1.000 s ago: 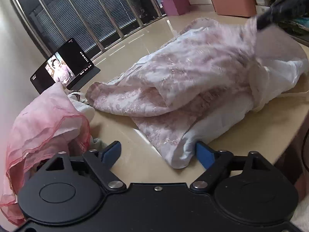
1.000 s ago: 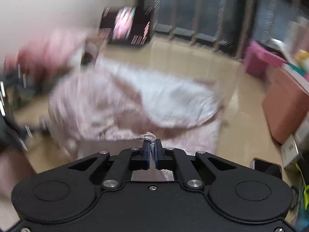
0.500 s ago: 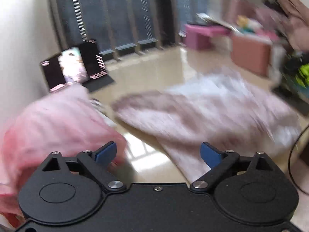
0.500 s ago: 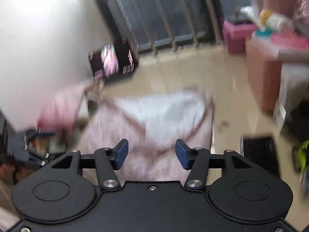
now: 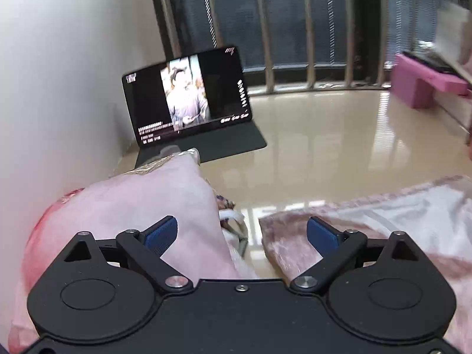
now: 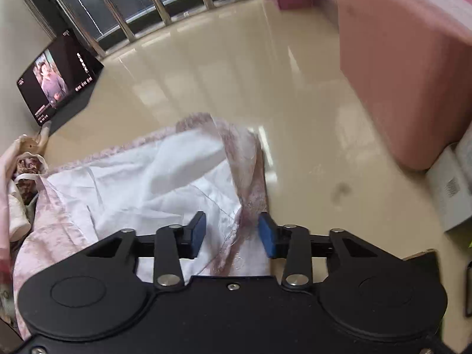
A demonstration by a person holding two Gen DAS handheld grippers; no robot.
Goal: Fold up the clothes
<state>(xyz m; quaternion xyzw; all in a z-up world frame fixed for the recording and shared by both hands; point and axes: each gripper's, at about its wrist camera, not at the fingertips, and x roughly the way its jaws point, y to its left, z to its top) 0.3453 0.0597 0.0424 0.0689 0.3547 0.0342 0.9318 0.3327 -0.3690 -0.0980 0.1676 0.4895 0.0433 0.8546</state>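
2 views differ: only right wrist shows pink box (image 6: 407, 67); right gripper (image 6: 231, 231) jaws closing around pink-edged garment (image 6: 141, 177) on table (image 6: 236, 82), pads apart. Left gripper (image 5: 242, 233) gapes wide, empty. Tablet (image 5: 185, 94) text unreadable.

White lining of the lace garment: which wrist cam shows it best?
Right wrist. The white lining lies spread across the frame with its lace edge running between the closing right gripper. Left wrist catches only a blurred strip of the lining at its right edge.
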